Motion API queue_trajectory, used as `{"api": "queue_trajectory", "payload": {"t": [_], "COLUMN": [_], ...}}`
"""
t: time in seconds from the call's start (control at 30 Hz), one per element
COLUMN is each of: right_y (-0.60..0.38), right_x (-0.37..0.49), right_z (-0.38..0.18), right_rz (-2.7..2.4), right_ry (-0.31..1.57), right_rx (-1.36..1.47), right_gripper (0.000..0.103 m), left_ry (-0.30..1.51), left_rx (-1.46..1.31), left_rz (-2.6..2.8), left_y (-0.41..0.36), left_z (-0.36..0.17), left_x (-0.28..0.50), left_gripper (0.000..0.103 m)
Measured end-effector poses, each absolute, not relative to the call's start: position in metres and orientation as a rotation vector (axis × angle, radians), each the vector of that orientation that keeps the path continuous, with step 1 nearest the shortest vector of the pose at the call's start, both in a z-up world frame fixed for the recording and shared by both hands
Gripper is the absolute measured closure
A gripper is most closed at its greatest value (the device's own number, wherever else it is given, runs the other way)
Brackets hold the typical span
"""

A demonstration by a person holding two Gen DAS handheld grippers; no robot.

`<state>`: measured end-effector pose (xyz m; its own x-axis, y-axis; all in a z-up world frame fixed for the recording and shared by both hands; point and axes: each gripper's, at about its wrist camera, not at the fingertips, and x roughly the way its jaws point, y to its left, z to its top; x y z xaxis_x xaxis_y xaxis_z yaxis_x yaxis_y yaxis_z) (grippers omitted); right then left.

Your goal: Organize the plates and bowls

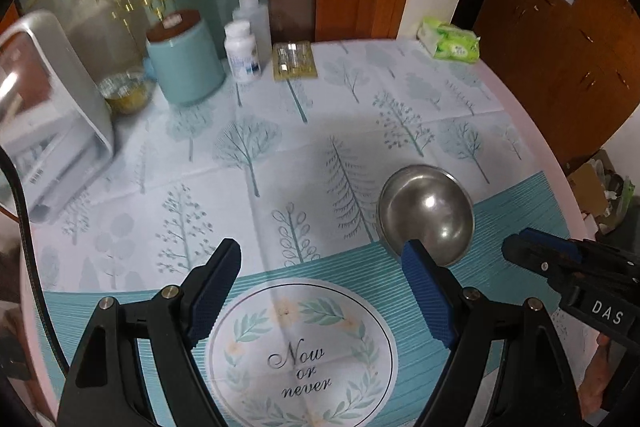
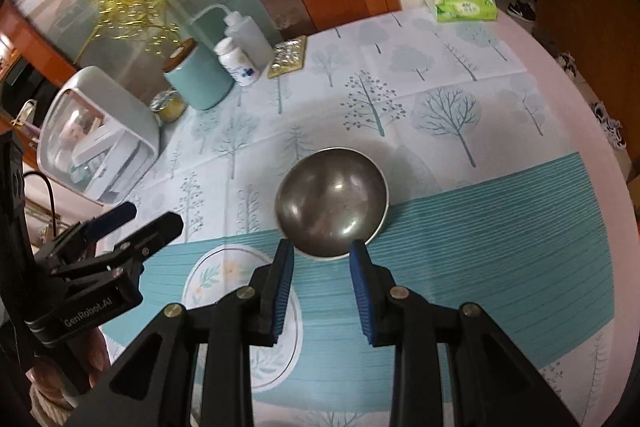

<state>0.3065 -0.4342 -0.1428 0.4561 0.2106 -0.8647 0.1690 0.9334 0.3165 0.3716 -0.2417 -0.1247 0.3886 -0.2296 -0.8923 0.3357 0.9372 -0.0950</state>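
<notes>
A single stainless steel bowl sits upright and empty on the tree-print tablecloth. My right gripper hovers just short of the bowl's near rim; its jaws stand a narrow gap apart with nothing between the blue pads. My left gripper is open wide over the round "Now or never" print, left of the bowl and holding nothing. Each gripper shows in the other's view: the right one at the right edge, the left one at the left.
At the table's back left stand a white box-shaped appliance, a teal canister, a small glass bowl, two white bottles and a gold blister pack. A green tissue pack lies back right. The pink table edge curves round on the right.
</notes>
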Motion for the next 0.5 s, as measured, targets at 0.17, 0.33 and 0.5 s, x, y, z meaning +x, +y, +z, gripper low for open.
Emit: {"api": "queue_trajectory", "payload": {"t": [0.17, 0.33, 0.5], "right_y": [-0.442, -0.452, -0.461], "right_x": [0.329, 0.346, 0.354], "right_z": [-0.172, -0.200, -0.218], "right_rz": [0.011, -0.066, -0.114], "right_ry": [1.147, 1.187, 1.206], "right_rx": [0.435, 0.437, 0.442], "right_gripper": [0.074, 0.074, 0.074], "left_ry": [1.194, 1.259, 1.280], "left_rx": [0.048, -0.035, -0.049], "left_rz": [-0.359, -0.365, -0.380], "left_y": [-0.245, -0.254, -0.272], "left_z": [-0.161, -0.193, -0.208], "left_x": [0.390, 0.410, 0.420], "left_gripper": [0.022, 0.022, 0.022]}}
